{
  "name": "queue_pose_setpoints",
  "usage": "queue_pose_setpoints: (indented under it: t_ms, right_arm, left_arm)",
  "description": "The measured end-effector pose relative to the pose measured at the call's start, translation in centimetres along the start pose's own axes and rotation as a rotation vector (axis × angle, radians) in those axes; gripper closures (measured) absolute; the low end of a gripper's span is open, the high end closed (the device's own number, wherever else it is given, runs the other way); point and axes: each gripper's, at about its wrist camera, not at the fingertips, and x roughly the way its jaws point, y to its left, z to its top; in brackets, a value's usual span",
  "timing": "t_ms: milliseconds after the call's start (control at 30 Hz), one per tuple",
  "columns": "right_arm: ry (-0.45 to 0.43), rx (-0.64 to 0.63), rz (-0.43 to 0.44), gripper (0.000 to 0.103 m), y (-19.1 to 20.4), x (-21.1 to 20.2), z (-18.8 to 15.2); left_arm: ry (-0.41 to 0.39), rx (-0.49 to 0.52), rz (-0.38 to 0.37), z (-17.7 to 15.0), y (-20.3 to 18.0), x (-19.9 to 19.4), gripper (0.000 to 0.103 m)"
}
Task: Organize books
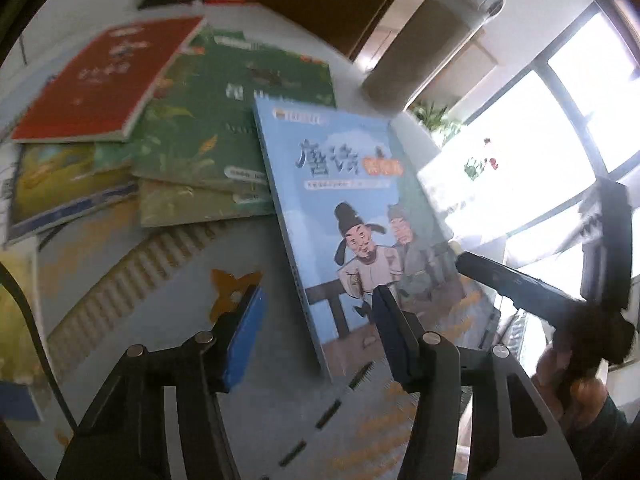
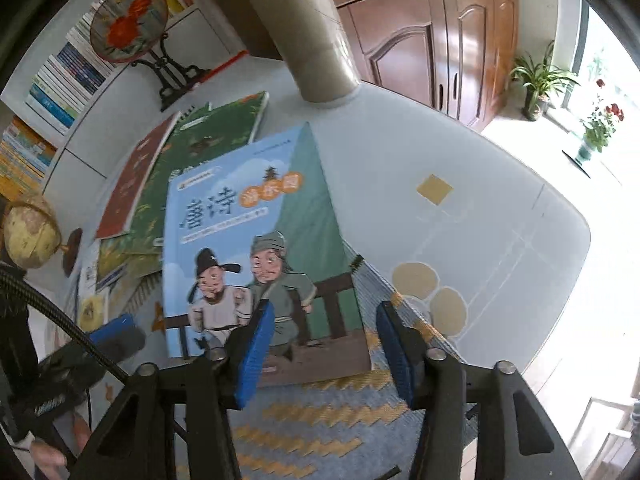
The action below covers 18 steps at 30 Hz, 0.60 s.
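Though blurred, shows from the left wrist the blue book flat on the patterned mat, beside the red book; left gripper fingers wide over its near edge, gripping nothing. Adds from the right wrist a globe and bookshelf; right gripper fingers likewise wide, empty.

A white table fills the room's middle. At twelve o'clock stand brown wooden cabinets; at two, bright windows with potted plants; at ten, a bookshelf.
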Motion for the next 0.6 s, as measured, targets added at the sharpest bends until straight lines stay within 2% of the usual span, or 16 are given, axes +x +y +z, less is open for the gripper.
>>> queue_pose_setpoints:
  t_ms: [100,333,467,600]
  right_arm:
    - [0.006,-0.022,-0.011,0.064,0.2,0.5,-0.4]
    - [-0.001,-0.017,-0.070,0.064,-0.5,2.0,-0.8]
    - [-0.005,-0.013,-0.037,0.063,-0.3,2.2,-0.4]
    - [0.015,-0.042,-0.019,0.061,0.6,2.7,0.0]
  left_arm:
    - [0.018,-0.019,-0.027,0.3,0.4,1.2,0.051]
    - [0.032,-0.039,-0.075,1.1,0.6,3.0,0.051]
    - [0.040,-0.041,-0.127,1.7,0.3,3.8,0.051]
    - [0.013,-0.046,-0.125,1.6,0.5,3.1,0.051]
